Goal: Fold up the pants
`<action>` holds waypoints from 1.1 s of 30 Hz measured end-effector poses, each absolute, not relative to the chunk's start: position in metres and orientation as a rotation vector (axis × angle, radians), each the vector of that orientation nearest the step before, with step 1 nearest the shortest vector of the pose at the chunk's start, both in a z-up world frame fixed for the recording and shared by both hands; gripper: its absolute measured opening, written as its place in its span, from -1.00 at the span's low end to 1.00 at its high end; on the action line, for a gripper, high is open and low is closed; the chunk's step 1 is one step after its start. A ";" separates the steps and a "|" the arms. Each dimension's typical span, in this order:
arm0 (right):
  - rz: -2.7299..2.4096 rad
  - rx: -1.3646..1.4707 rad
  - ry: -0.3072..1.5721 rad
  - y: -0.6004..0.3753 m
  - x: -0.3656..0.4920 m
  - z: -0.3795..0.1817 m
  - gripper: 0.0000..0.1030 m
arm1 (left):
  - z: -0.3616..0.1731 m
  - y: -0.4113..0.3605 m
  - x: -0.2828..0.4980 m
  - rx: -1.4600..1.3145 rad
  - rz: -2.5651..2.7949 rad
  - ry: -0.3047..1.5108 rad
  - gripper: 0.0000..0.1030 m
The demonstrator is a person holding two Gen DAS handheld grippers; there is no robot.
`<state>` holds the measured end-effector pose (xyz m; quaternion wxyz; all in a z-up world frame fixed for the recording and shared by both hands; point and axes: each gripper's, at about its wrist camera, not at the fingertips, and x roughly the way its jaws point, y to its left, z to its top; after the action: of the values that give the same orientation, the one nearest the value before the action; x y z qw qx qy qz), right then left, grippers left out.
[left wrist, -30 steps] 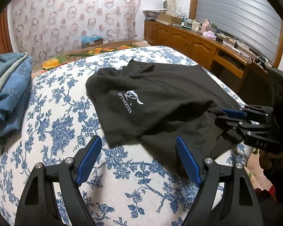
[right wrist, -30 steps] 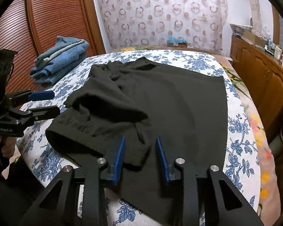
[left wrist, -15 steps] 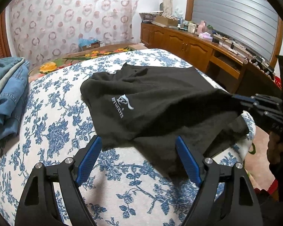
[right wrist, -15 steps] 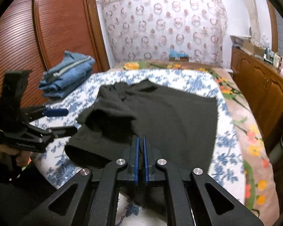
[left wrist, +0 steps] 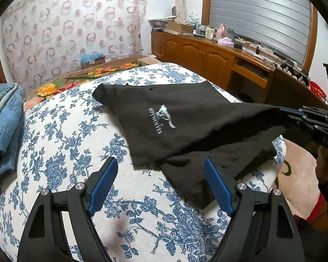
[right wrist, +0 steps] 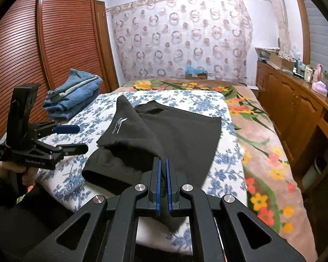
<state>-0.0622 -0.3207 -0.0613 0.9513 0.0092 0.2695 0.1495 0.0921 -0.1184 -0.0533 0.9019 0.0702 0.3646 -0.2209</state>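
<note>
1. The black pants [right wrist: 181, 131] are spread on the bed [left wrist: 61, 144], over its blue-flowered cover.
2. A fold of the pants is pinched in the right tool [right wrist: 163, 174], pressed together and raised above the bed.
3. The left tool [left wrist: 159, 185] is held spread, empty, beside the near hem.
4. Folded jeans [right wrist: 74, 93] are stacked well apart.

Black pants [left wrist: 185, 126] on blue-flowered white bedspread [left wrist: 61, 144]. Soft dark knit, small white logo with lettering on upper layer. Far part lies flat, straight hem toward headboard end. Near corner lifted off bed, pulled taut into ridge, upper layer draped over lower. Near edge rumpled, one open cuff end hanging toward bed edge.
</note>
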 end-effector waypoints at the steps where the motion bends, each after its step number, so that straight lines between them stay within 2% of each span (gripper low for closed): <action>1: 0.301 0.019 0.555 -0.323 -0.063 -0.062 -0.92 | -0.054 -0.119 0.092 0.146 -0.457 0.757 0.59; 10: 0.295 0.041 0.663 -0.325 -0.058 -0.090 -0.92 | -0.070 -0.128 0.098 0.166 -0.447 0.805 0.59; 24: 0.277 0.075 0.673 -0.334 -0.057 -0.092 -0.91 | -0.090 -0.136 0.101 0.186 -0.442 0.879 0.59; 33: 0.261 0.052 0.658 -0.336 -0.061 -0.083 -0.71 | -0.090 -0.132 0.102 0.169 -0.441 0.868 0.59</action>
<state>-0.0606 -0.3359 -0.0833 0.9378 0.0253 0.3219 0.1278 0.1021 -0.1324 -0.0901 0.8805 0.0813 0.4165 -0.2114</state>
